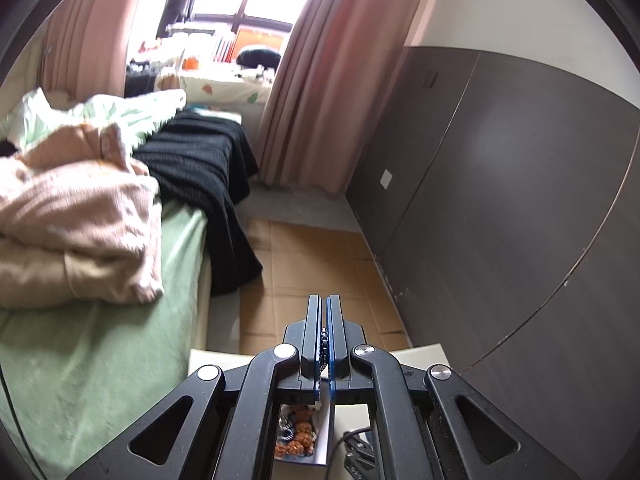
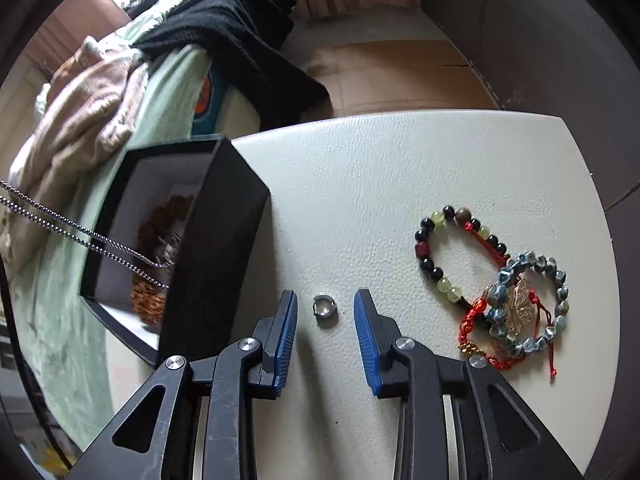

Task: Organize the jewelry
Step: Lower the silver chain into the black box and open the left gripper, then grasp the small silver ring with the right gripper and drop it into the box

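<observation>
So, the left gripper point(image 1: 324, 312) was seen clenched tight, its blue pads pressed on a dark beaded chain point(image 1: 324, 340) that was pinched between them. Through the gap below it, a box with orange-brown beads point(image 1: 298, 436) inside could be made out, sitting on a pale table point(image 1: 424, 350).

In the right wrist view, the right gripper point(image 2: 326, 320) was held spread wide, nothing in it, and a small silver ring point(image 2: 325, 311) was left lying on the white table point(image 2: 400, 168) right between the two blue fingers point(image 2: 286, 336), touching neither. To the left, a black box point(image 2: 216, 240) was stood on the table's left edge, open on top, with brown and orange beaded pieces point(image 2: 150, 300) piled inside. A silver ball chain point(image 2: 80, 234) was strung in from the left border down into that box.

Off to the right, well apart from the ring, a bracelet of black and green beads point(image 2: 436, 272) was laid flat, and a blue-grey bead bracelet point(image 2: 532, 304) was overlapped with its end, along with red cord point(image 2: 472, 320) and a gold charm point(image 2: 520, 308).

No brand names or readable writing could be picked out on the box, grippers or anything else, honestly. A bed with a green sheet point(image 1: 100, 340) and a black knit throw point(image 1: 208, 168) was visible behind.
</observation>
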`<state>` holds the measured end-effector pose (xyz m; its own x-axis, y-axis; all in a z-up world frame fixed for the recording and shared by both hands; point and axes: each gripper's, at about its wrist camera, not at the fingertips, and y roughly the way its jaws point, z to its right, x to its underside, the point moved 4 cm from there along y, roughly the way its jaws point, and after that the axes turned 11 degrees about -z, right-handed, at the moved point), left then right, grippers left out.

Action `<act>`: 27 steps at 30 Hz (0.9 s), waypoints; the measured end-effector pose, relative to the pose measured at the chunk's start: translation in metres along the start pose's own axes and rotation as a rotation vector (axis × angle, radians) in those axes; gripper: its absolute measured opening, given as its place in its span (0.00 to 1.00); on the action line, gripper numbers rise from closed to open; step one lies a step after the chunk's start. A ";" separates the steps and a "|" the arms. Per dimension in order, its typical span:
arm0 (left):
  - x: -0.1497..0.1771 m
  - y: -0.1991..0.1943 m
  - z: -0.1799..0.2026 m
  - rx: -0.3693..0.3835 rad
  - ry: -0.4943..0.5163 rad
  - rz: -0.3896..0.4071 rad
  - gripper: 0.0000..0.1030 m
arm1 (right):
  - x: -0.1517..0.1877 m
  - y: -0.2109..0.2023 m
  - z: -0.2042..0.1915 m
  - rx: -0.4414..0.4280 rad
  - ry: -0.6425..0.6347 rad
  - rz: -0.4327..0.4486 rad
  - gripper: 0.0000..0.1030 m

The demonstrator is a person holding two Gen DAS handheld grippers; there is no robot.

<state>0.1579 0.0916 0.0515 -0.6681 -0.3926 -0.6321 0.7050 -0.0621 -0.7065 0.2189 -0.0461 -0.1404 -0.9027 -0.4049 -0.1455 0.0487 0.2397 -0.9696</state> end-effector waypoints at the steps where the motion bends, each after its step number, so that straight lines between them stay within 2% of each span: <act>1: 0.004 0.005 -0.002 0.007 -0.009 -0.014 0.01 | 0.000 0.000 -0.002 0.021 -0.012 0.007 0.29; 4: 0.018 0.020 -0.008 0.031 -0.047 -0.051 0.01 | 0.003 0.000 -0.006 0.121 -0.055 0.013 0.13; 10: 0.051 0.053 -0.026 0.089 -0.145 -0.198 0.06 | 0.004 -0.009 0.006 0.039 -0.016 0.025 0.13; 11: 0.056 0.057 -0.029 0.086 -0.153 -0.215 0.10 | 0.003 -0.012 0.007 0.017 -0.009 0.032 0.13; 12: 0.061 0.060 -0.032 0.082 -0.160 -0.231 0.16 | 0.002 -0.018 0.010 -0.012 0.000 0.042 0.13; 14: 0.068 0.063 -0.039 0.074 -0.175 -0.251 0.56 | 0.001 -0.027 0.012 -0.051 0.012 0.062 0.13; 16: 0.074 0.058 -0.047 0.068 -0.186 -0.212 0.75 | 0.000 -0.040 0.011 -0.116 0.021 0.095 0.12; 17: 0.075 0.055 -0.050 0.062 -0.188 -0.194 0.81 | 0.000 -0.046 0.010 -0.147 0.022 0.112 0.10; 18: 0.077 0.053 -0.054 0.052 -0.189 -0.182 0.82 | 0.000 -0.053 0.009 -0.181 0.020 0.133 0.06; 23: 0.074 0.047 -0.076 0.026 -0.190 -0.190 0.82 | 0.002 -0.082 -0.005 -0.313 0.000 0.226 0.06; 25: 0.074 0.042 -0.086 0.014 -0.201 -0.184 0.82 | -0.001 -0.085 -0.016 -0.334 -0.009 0.242 0.06; 27: 0.073 0.041 -0.095 0.007 -0.210 -0.185 0.82 | -0.003 -0.082 -0.026 -0.289 -0.026 0.241 0.06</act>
<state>0.1154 0.1479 -0.0535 -0.7219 -0.5555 -0.4126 0.5782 -0.1566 -0.8008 0.2064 -0.0422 -0.0553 -0.8686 -0.3284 -0.3710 0.1319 0.5684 -0.8121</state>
